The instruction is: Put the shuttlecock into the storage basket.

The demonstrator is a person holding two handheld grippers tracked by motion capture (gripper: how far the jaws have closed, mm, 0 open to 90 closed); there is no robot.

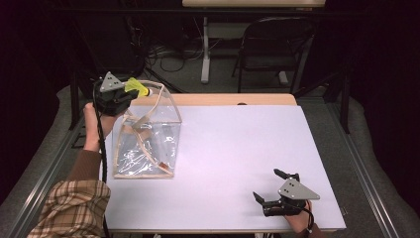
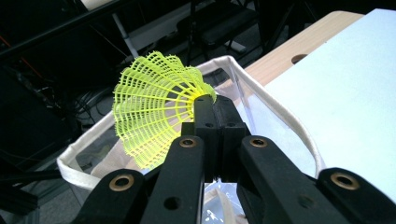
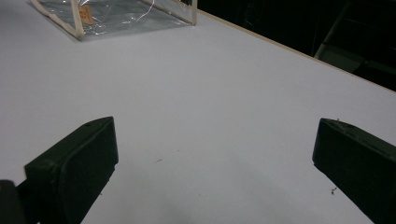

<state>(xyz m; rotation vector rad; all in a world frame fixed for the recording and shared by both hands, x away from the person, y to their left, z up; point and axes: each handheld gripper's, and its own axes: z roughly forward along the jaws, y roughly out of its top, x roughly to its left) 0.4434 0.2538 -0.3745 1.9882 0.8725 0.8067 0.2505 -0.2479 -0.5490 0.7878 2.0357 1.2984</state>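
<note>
Nearest, the right gripper (image 1: 271, 187) rests low on the smooth white table (image 1: 237, 148), jaws spread wide and holding nothing; farther left stands a clear plastic bag (image 1: 148, 144) with cream fabric edging, glossy and creased, a small orange tag inside; above its open rim the left gripper (image 1: 130, 94) pinches a yellow mesh shuttlecock (image 2: 149, 112), its skirt flared.

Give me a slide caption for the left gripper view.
Left gripper shut on a neon-yellow plastic mesh shuttlecock above the open clear, cream-trimmed bag.

Left hand-held gripper (image 1: 130, 92) clamped, right hand-held gripper (image 1: 267, 187) agape
</note>
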